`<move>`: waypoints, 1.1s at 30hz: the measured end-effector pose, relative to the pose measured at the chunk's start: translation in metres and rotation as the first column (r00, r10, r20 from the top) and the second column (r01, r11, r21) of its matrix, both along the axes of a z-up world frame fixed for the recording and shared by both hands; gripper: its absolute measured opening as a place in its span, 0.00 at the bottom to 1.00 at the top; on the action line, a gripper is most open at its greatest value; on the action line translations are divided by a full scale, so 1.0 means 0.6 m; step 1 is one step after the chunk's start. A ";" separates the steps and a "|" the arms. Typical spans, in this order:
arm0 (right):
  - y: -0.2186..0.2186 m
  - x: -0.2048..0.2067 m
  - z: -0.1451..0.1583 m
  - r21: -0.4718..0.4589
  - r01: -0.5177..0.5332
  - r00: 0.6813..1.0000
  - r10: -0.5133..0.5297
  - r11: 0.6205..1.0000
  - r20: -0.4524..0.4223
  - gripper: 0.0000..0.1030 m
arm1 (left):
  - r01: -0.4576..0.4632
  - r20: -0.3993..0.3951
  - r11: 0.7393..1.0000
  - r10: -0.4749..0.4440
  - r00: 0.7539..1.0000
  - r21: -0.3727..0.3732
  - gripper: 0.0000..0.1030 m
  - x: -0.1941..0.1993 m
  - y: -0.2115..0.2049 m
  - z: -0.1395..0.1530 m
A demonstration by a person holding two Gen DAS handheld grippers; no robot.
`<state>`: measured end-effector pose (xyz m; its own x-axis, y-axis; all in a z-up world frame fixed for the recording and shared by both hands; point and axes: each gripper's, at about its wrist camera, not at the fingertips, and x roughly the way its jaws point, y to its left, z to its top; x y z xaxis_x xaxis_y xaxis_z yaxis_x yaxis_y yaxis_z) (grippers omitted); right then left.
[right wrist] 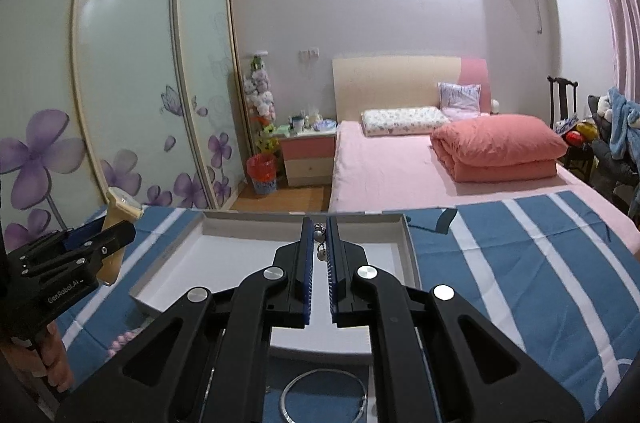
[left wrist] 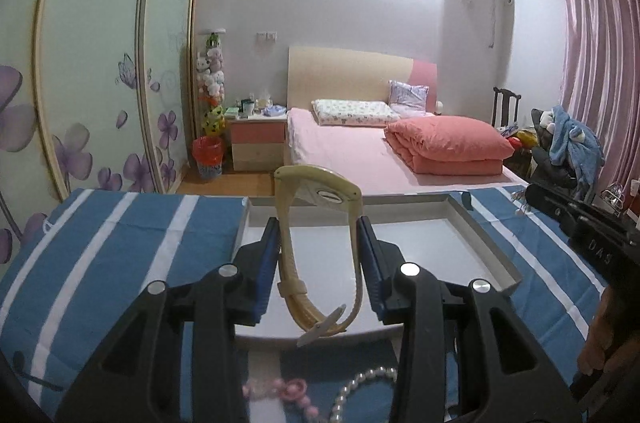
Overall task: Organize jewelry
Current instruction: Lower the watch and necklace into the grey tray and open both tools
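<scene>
My left gripper [left wrist: 318, 223] is shut on a cream wristwatch [left wrist: 320, 193], its strap loop between the blue pads, held above the white shallow box [left wrist: 476, 227]. It shows at the left in the right wrist view [right wrist: 100, 239], with the watch [right wrist: 122, 205]. My right gripper [right wrist: 319, 227] is shut on a silver chain with small metal pendants [right wrist: 320, 243], above the same box [right wrist: 404, 231]. A pearl bracelet [left wrist: 360, 387] and a pink bead bracelet [left wrist: 280, 391] lie on the cloth in front of the box. A silver ring bangle [right wrist: 324, 395] lies under my right gripper.
The box sits on a blue cloth with white stripes [left wrist: 120, 243]. My right gripper's black body [left wrist: 580, 223] is at the right. Behind are a pink bed [left wrist: 360, 151], a bedside cabinet [left wrist: 258, 143], sliding wardrobe doors [left wrist: 100, 63] and a chair with clothes [left wrist: 560, 143].
</scene>
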<state>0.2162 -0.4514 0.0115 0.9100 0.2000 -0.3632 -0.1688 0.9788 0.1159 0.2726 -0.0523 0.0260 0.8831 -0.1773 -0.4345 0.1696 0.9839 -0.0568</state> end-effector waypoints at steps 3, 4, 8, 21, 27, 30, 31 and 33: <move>0.005 0.032 -0.018 -0.002 -0.003 0.999 0.003 1.000 -0.047 0.07 | -0.005 -0.035 1.000 0.005 0.999 -0.001 0.37 0.032 -0.008 -0.020; 0.005 0.042 -0.025 -0.003 -0.005 0.998 0.005 1.000 -0.064 0.07 | -0.005 -0.045 1.000 0.005 0.999 -0.001 0.37 0.040 -0.010 -0.027; 0.013 0.072 -0.047 -0.013 -0.017 0.990 0.015 1.000 -0.138 0.07 | -0.004 -0.101 1.000 0.004 0.995 0.006 0.38 0.074 -0.021 -0.057; 0.025 0.112 -0.097 -0.005 -0.028 0.943 0.025 1.000 -0.332 0.07 | -0.018 -0.272 1.000 0.020 0.962 0.008 0.40 0.132 -0.020 -0.125; 0.019 0.118 -0.095 0.011 -0.010 0.938 0.014 1.000 -0.346 0.08 | -0.024 -0.287 1.000 0.020 0.958 -0.007 0.48 0.136 -0.015 -0.128; 0.015 0.123 -0.093 0.023 -0.009 0.937 0.016 1.000 -0.350 0.09 | -0.025 -0.268 1.000 0.023 0.963 -0.005 0.51 0.133 -0.015 -0.124; 0.014 0.123 -0.092 0.026 -0.008 0.937 0.016 1.000 -0.348 0.14 | -0.027 -0.266 1.000 0.024 0.964 -0.005 0.51 0.132 -0.014 -0.122; 0.011 0.125 -0.088 0.032 -0.005 0.941 0.015 0.999 -0.339 0.21 | -0.028 -0.263 1.000 0.024 0.964 -0.009 0.52 0.134 -0.013 -0.119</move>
